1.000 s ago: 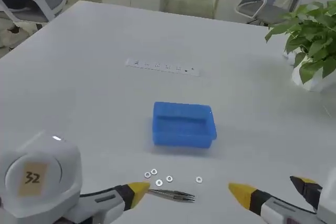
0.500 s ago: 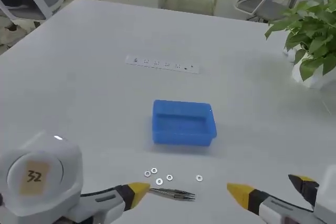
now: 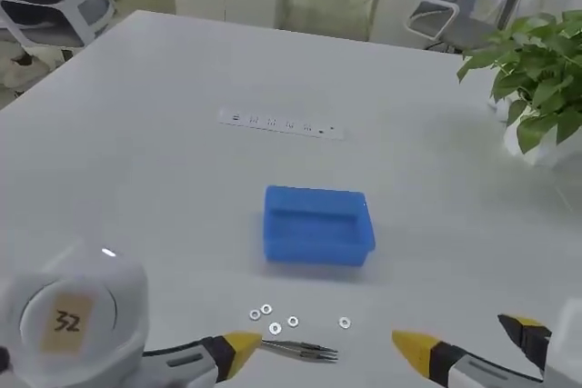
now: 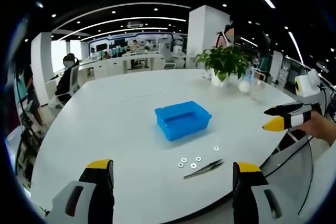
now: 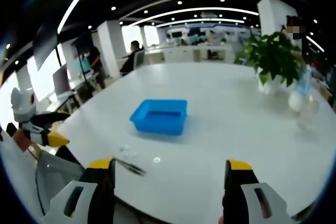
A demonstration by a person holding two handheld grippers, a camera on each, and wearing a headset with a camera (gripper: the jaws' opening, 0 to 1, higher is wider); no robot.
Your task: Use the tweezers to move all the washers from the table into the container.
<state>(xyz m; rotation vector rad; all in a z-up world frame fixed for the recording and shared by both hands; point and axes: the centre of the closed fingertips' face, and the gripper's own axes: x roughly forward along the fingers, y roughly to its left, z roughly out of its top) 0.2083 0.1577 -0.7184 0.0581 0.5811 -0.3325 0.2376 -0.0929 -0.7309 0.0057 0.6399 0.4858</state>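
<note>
Left gripper view: left gripper jaws wide apart, empty; right gripper likewise.

Washers lie on the table between the container behind and tweezers in front

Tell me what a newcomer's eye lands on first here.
The bright blue container sits mid-table. Just nearer the person lie five small washers and the tweezers, flanked by the open, yellow-tipped left hand-held gripper and right hand-held gripper.
</note>
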